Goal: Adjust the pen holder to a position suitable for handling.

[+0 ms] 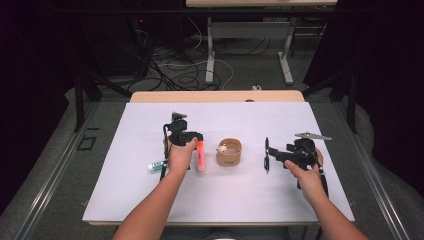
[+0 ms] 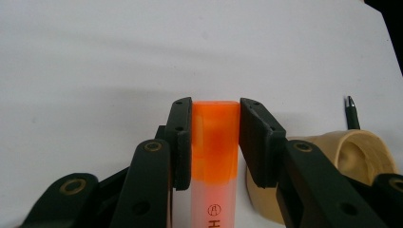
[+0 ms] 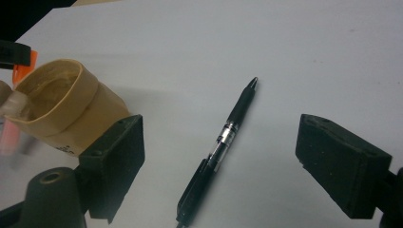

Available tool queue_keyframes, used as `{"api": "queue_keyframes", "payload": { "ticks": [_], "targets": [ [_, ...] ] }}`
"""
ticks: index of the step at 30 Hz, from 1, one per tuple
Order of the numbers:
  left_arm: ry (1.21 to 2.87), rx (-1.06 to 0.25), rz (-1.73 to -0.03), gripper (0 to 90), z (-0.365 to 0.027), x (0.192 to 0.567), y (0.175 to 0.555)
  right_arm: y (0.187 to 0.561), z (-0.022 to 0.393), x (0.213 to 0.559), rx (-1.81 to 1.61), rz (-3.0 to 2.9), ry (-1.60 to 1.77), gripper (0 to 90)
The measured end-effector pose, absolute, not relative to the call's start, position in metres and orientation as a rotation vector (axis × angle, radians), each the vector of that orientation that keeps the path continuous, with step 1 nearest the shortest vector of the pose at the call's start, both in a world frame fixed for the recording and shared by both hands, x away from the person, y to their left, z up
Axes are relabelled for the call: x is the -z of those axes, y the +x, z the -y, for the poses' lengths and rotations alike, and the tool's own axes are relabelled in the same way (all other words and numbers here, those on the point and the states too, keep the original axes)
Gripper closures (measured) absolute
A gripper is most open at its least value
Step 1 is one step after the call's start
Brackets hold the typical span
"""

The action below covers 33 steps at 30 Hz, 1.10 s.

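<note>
My left gripper [image 1: 198, 137] is shut on the orange cap of a highlighter [image 1: 200, 156], just left of a tan soft holder [image 1: 230, 153]. In the left gripper view both pads clamp the highlighter [image 2: 215, 142], and the holder [image 2: 363, 152] sits to its right with a black pen's tip [image 2: 351, 111] behind it. My right gripper [image 1: 266, 155] stands open to the right of the holder. In the right gripper view a black pen [image 3: 223, 142] lies on the sheet between the wide jaws, untouched. The holder [image 3: 62, 102] is at the left, with a pale object in it.
A small green-and-white tube [image 1: 156, 166] lies by my left wrist. The white sheet [image 1: 225, 200] covers the table, and a strip of wooden edge [image 1: 215, 96] shows at the far side. Cables and desk legs [image 1: 210, 60] are on the floor beyond.
</note>
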<state>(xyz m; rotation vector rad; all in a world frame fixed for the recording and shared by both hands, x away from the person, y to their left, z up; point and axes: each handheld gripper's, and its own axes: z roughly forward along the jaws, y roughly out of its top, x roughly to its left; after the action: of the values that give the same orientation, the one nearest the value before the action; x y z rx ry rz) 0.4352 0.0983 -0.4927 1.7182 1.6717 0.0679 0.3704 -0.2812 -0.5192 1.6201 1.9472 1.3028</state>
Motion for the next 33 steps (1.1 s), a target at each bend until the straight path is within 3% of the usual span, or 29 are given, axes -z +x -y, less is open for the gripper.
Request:
{"api": "queue_keyframes", "payload": {
  "ticks": [17,33],
  "targets": [
    [1.653,-0.201,-1.418,66.9,-0.111,0.457,0.395,0.365,0.266,0.507,-1.355,-2.008,1.465,23.4],
    [1.647,-0.254,-1.260,66.9,-0.113,0.438,0.371,0.354,0.225,0.471,-1.477,-2.107,1.342,30.3]
  ]
}}
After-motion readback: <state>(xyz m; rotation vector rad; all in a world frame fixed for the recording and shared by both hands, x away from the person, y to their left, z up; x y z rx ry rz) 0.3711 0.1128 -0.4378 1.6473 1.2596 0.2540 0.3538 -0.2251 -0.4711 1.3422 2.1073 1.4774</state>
